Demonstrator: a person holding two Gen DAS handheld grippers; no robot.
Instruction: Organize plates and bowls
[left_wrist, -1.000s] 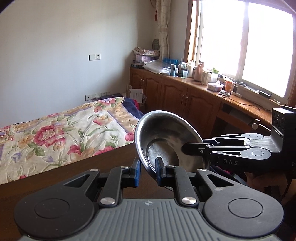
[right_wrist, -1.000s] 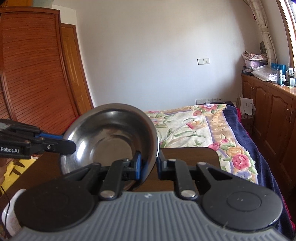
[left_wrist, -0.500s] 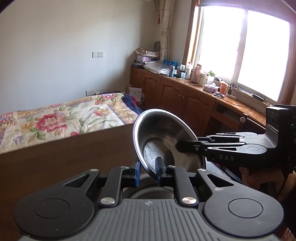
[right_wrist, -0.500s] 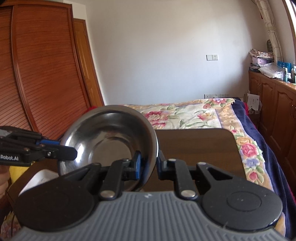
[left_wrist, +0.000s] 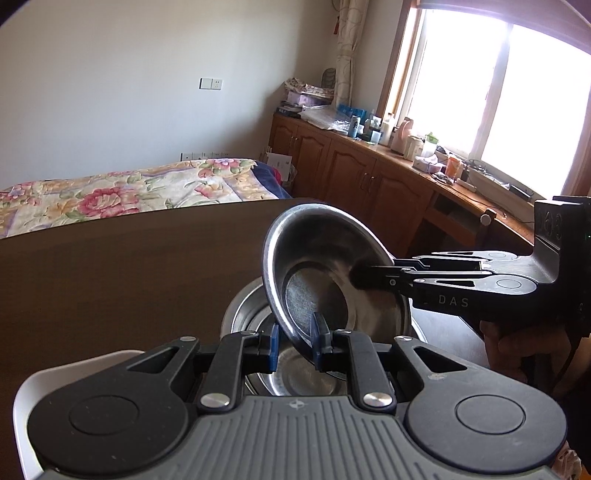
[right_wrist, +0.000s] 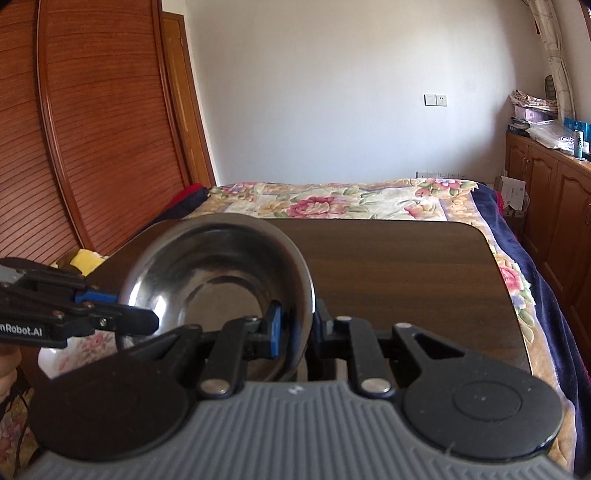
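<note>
Tilting on its edge above the dark desk (left_wrist: 110, 266), a steel bowl (left_wrist: 317, 280) is clamped at its rim by both tools: the left hand-held gripper (left_wrist: 293, 347) pinches the near rim, and the right hand-held gripper (right_wrist: 297, 328) grips the opposite rim. Directly below it, a second steel bowl (left_wrist: 243, 314) sits on the desk. A white dish (left_wrist: 74, 369) lies just beside that one.
</note>
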